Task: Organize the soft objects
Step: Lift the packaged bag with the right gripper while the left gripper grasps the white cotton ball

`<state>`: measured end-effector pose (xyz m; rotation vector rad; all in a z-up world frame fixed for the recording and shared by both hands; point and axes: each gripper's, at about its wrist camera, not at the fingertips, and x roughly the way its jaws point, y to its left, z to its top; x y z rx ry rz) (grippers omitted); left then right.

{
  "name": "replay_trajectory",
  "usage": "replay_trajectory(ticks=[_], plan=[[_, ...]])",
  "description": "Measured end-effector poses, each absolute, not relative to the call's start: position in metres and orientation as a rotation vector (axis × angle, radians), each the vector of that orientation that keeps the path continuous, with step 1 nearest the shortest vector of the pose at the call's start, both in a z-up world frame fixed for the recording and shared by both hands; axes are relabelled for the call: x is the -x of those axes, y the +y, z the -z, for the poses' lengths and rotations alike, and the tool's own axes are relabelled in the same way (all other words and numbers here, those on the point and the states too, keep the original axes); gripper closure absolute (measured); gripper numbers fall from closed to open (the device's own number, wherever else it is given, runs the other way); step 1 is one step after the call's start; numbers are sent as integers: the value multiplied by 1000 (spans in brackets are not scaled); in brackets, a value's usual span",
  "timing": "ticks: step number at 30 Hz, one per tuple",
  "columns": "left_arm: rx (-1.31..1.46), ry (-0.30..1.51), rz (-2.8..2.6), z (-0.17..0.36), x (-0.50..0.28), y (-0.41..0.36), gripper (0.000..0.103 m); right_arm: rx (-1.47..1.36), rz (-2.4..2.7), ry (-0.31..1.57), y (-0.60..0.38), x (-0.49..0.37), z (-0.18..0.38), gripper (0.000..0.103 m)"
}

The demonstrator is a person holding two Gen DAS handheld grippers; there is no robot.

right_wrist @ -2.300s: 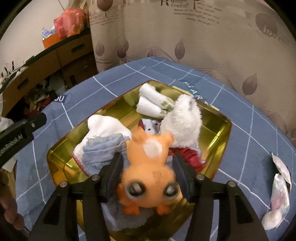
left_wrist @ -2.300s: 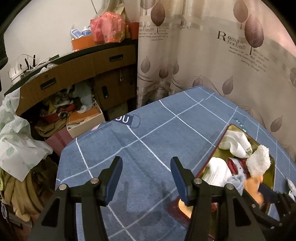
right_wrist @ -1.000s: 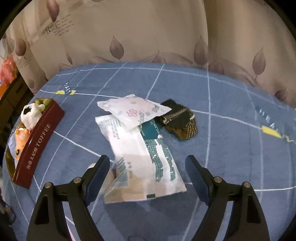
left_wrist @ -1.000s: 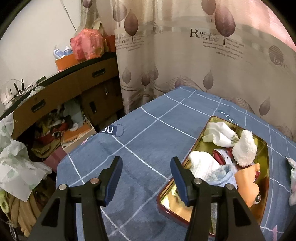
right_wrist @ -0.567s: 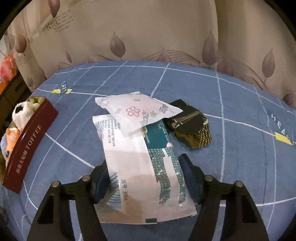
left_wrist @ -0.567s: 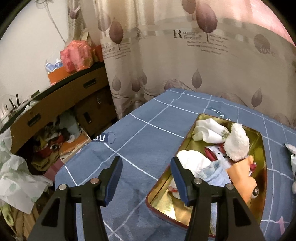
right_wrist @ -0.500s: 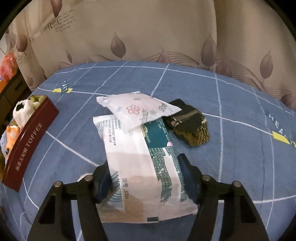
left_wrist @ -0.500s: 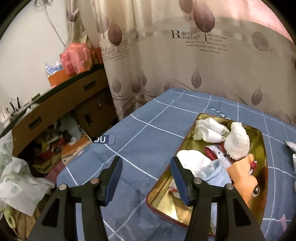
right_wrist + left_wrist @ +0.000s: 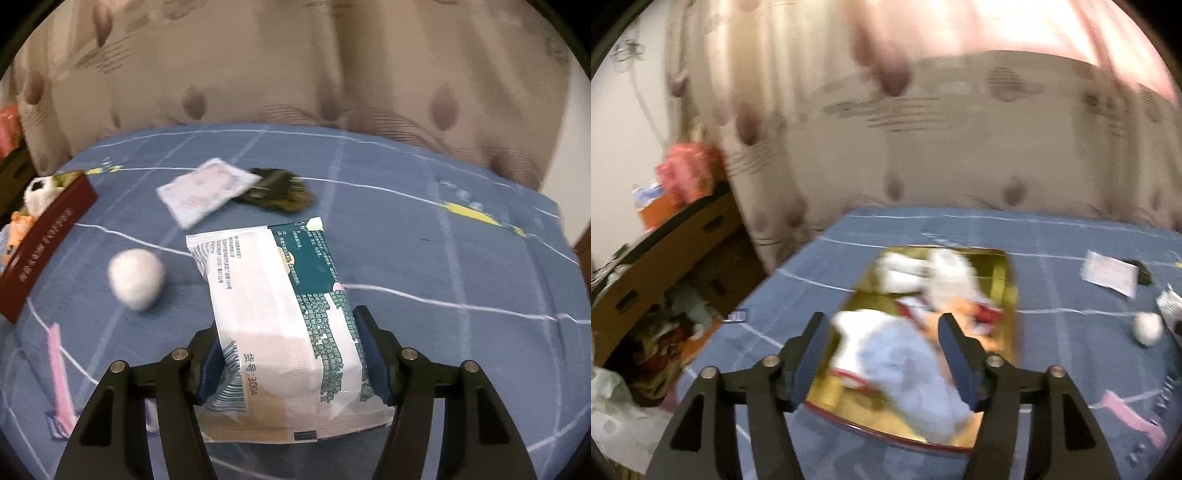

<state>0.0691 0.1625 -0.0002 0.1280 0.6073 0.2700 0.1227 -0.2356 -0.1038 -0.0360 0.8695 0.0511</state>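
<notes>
The right tongs point(image 9: 291, 354) are pinching a white and teal plastic packet point(image 9: 284, 325): both blue pads press its 2 long sides and the film bulges between them. The packet lies along the fingers, its far end reaching out over the blue checked cloth point(image 9: 443, 258) that covers the bench. Whether its underside touches the cloth cannot be told. Just left of the packet sits a white ball point(image 9: 136, 278), and further back a small flowered sachet point(image 9: 207, 192) overlaps a dark pouch point(image 9: 284, 192). At the left edge stands the red wall of the tin point(image 9: 44, 243), with soft toys showing above it.

The left tongs point(image 9: 881, 356) are spread wide and opening further, with nothing gripped. They hang over the near end of the gold-lined tin point(image 9: 1010, 280), whose bed holds a light blue cloth point(image 9: 908, 373), white rolled pieces and an orange toy, all badly blurred. The blue cloth appears between the fingers, but the pads do not press on it.
</notes>
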Motion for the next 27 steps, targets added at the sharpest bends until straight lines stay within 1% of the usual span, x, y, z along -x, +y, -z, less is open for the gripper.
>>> replay_trajectory(ticks=[5, 9, 15, 20, 27], plan=[[-218, 632, -104, 3, -71, 97, 39, -51, -13, 881, -261, -119, 107, 42], [-312, 645, 99, 7, -74, 33, 38, -63, -13, 883, -261, -120, 108, 42], [-400, 703, 345, 29, -89, -53, 38, -88, -20, 887, -263, -120, 110, 42], [-339, 789, 434, 43, -110, -86, 38, -105, -26, 888, -265, -119, 111, 41], [-275, 860, 415, 58, -139, -88, 38, -98, -25, 897, -265, -120, 112, 40]])
